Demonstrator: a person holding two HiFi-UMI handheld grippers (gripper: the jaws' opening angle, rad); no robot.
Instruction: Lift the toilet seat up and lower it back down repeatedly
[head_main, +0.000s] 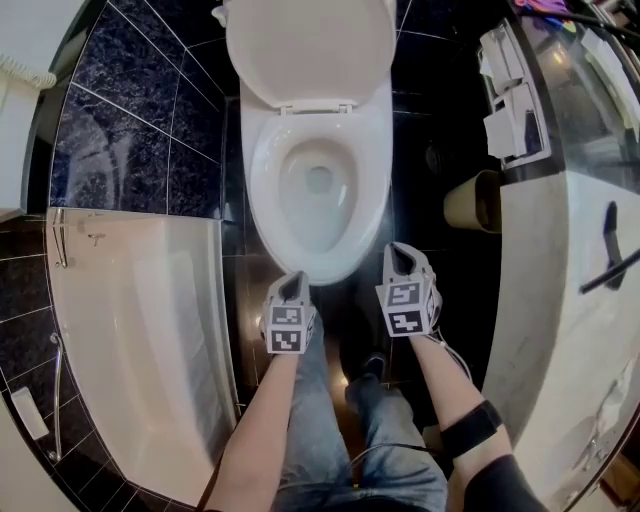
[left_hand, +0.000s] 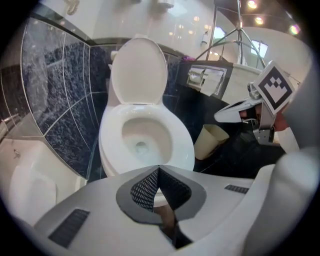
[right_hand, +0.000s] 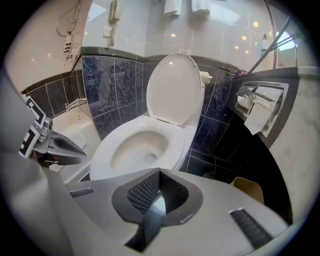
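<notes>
Legs in jeans (head_main: 320, 440): bottom centre of the head view, with a forearm at either side.

Left gripper (head_main: 296, 280): just above the forearms, lower centre-left. The jaws are closed tip to tip in its own view (left_hand: 159, 170), and nothing is held.

Right gripper (head_main: 400, 250): lower centre-right, level with its partner. The jaws are likewise shut and empty (right_hand: 160, 172).

Toilet seat (head_main: 268, 200): centre of frame, read as lying flat on the bowl, with the front rim directly beyond both jaw tips. The long axis runs from that front rim at lower centre up to the hinge (head_main: 318, 105) at upper centre. The left gripper is placed against the front rim left of centre; contact cannot be confirmed. The right gripper is set off the right flank of the rim, slightly apart. The left is judged marginally nearer. A lift would have to be started under the front rim, at the end farthest from the hinge.

Lid (head_main: 310, 45): top centre, raised upright behind the hinge.

Bathtub (head_main: 130, 330): lower left.

Waste bin (head_main: 470, 200): right of the bowl, on the dark tiled floor (head_main: 200, 190).

Paper holder (head_main: 515, 110): upper right, wall-mounted.
</notes>
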